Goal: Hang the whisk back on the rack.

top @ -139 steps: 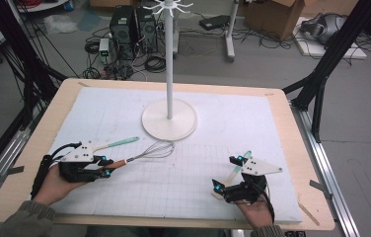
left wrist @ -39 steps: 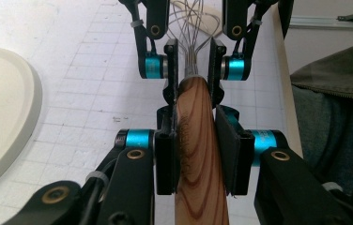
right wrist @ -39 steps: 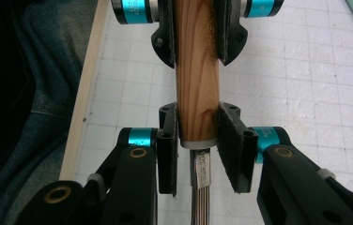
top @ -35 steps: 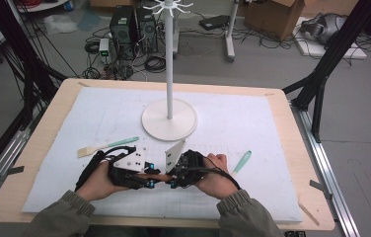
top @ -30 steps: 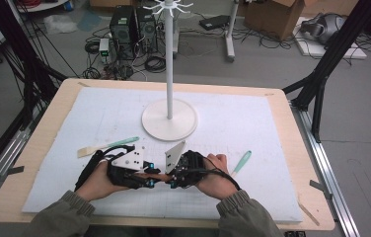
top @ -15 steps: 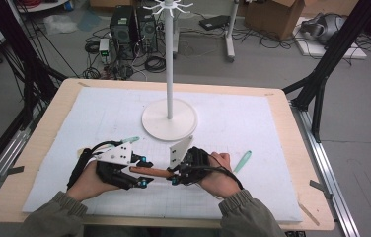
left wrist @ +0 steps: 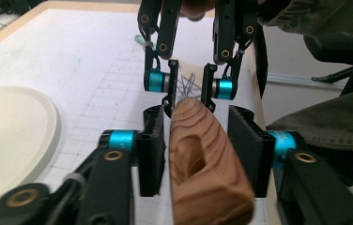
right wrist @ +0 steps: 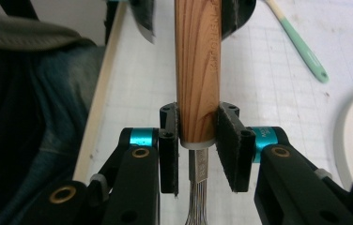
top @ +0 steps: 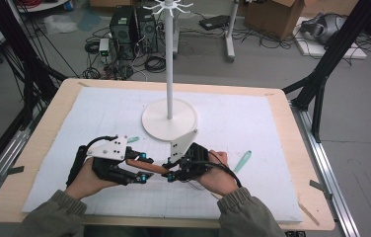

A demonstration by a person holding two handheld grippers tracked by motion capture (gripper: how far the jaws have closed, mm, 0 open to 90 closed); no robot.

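A whisk with a wooden handle [top: 149, 166] hangs level over the mat between both hands. My right gripper [top: 170, 172] is shut on the handle [right wrist: 197, 70] just above the metal collar, and the wires [right wrist: 197, 197] run back toward its camera. My left gripper [top: 143, 168] straddles the handle's free end [left wrist: 198, 154]. Its jaws have just been closing, and thin gaps still show beside the pads [left wrist: 152, 150]. Beyond them, in the left gripper view, stands the right gripper [left wrist: 188, 86] with the wires between its fingers.
A white stand with a round base [top: 169, 127] and a tall pole sits at the mat's centre, just beyond the hands. A mint-green utensil [top: 242, 160] lies right of the right hand, another [top: 133, 139] by the left. The table's near edge is close.
The left gripper has slid left along the handle, away from the right gripper, baring the wood between them, and its jaws no longer clamp it. The right gripper has kept its grip.
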